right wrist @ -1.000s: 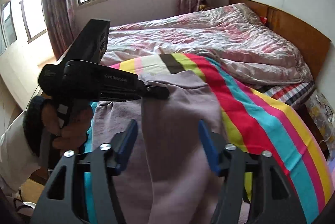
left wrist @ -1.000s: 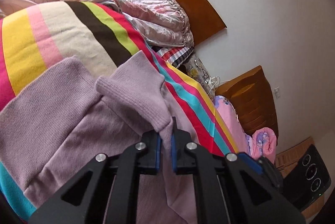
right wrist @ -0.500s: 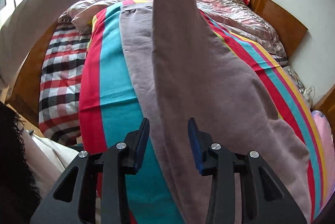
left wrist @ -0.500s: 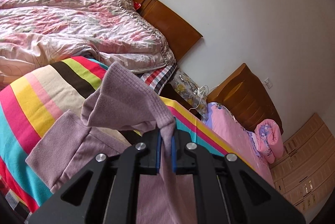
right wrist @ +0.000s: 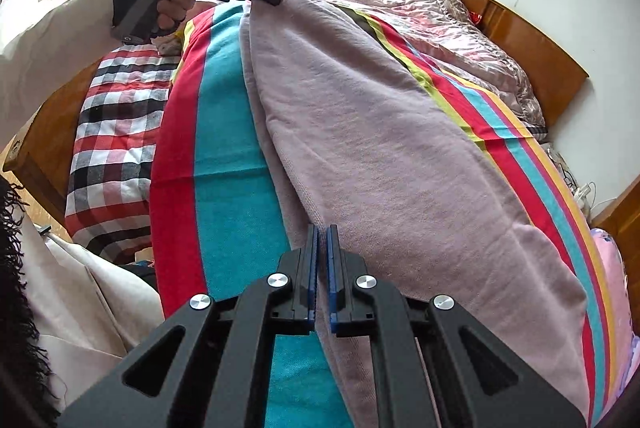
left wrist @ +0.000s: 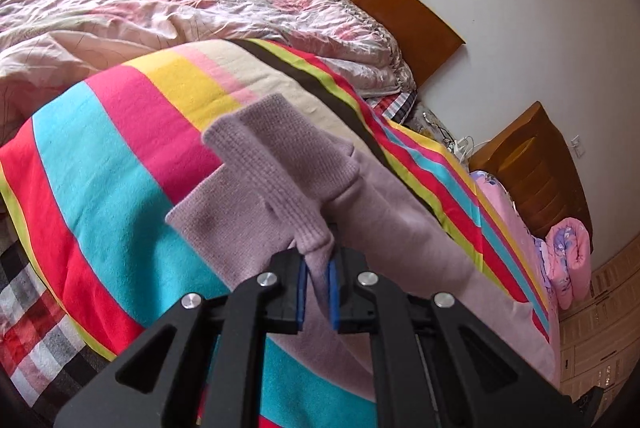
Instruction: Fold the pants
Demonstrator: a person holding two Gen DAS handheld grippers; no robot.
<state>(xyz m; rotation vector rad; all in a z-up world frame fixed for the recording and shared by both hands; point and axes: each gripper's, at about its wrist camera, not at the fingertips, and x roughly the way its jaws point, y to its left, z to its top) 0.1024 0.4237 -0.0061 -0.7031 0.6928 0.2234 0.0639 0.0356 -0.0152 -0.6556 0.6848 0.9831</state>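
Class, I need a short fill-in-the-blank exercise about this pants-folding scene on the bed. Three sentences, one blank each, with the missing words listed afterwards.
1. The left gripper is shut on the ribbed ______ of the lilac pants.
2. The pants lie on a ______ blanket with bright colour bands.
3. The fingers of the right gripper are nearly ______ at the edge of the pants.

Missing words: cuff; striped; closed

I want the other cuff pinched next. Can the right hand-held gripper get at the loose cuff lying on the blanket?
Probably not yet: the right hand-held gripper is shut on the pants at the near end, and the loose cuff lies far off by the left hand-held gripper.
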